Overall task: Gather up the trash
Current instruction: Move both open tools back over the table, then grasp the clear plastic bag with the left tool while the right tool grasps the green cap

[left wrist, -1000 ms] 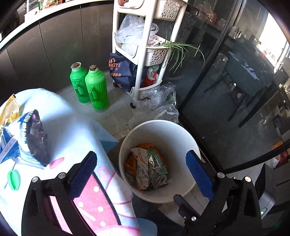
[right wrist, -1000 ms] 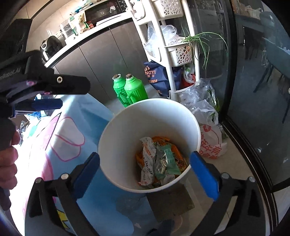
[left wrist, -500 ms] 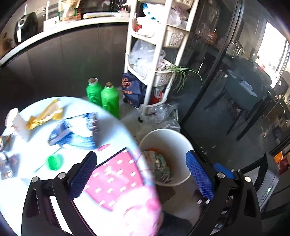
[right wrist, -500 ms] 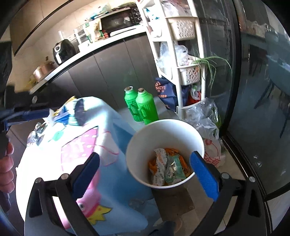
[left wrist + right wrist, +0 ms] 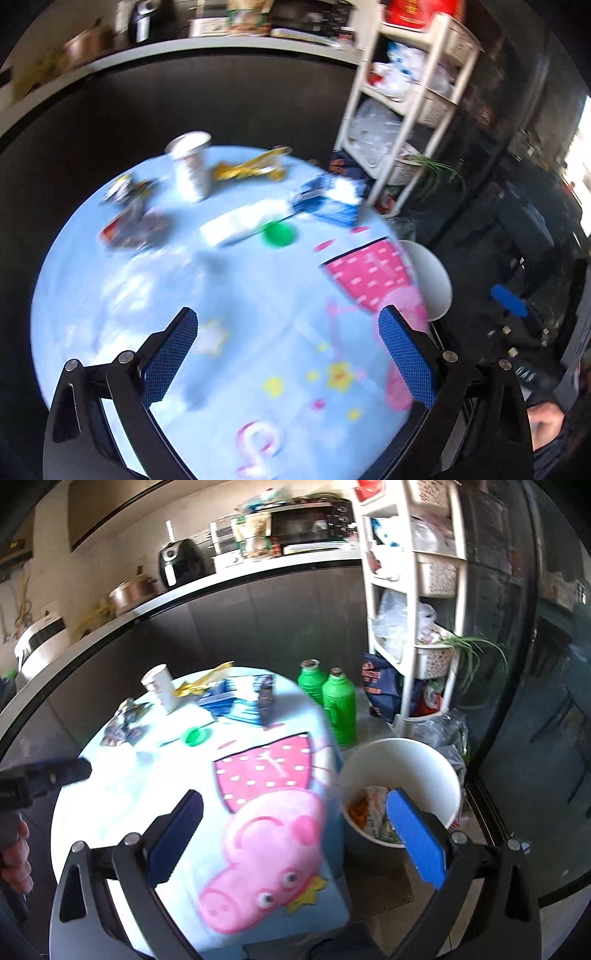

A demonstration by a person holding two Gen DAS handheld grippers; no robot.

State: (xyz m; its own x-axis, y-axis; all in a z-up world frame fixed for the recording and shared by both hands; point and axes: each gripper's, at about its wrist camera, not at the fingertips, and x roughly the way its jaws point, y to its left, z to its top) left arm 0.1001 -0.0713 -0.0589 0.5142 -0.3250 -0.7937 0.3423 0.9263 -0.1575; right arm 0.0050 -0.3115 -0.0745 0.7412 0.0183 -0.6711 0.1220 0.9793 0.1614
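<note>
A white bin [image 5: 417, 768] with wrappers inside stands on the floor right of the round table [image 5: 155, 775]; its rim shows in the left wrist view [image 5: 436, 280]. Trash lies at the table's far side: a paper cup [image 5: 190, 166], a yellow wrapper [image 5: 251, 170], a blue packet [image 5: 328, 199], a white packet [image 5: 240, 223], a green lid [image 5: 277, 234], dark wrappers [image 5: 129, 221]. My left gripper [image 5: 288, 358] is open and empty above the table's near part. My right gripper [image 5: 291, 834] is open and empty above the table's right edge and bin.
Two green bottles [image 5: 332, 701] stand on the floor behind the table. A white shelf cart [image 5: 413, 602] with bags stands to the right, against a glass door. A dark counter [image 5: 221, 602] with appliances runs along the back.
Both grippers have risen and pulled back from the bin. The left view has swung left onto the table top and is blurred by motion. Both stay open and empty.
</note>
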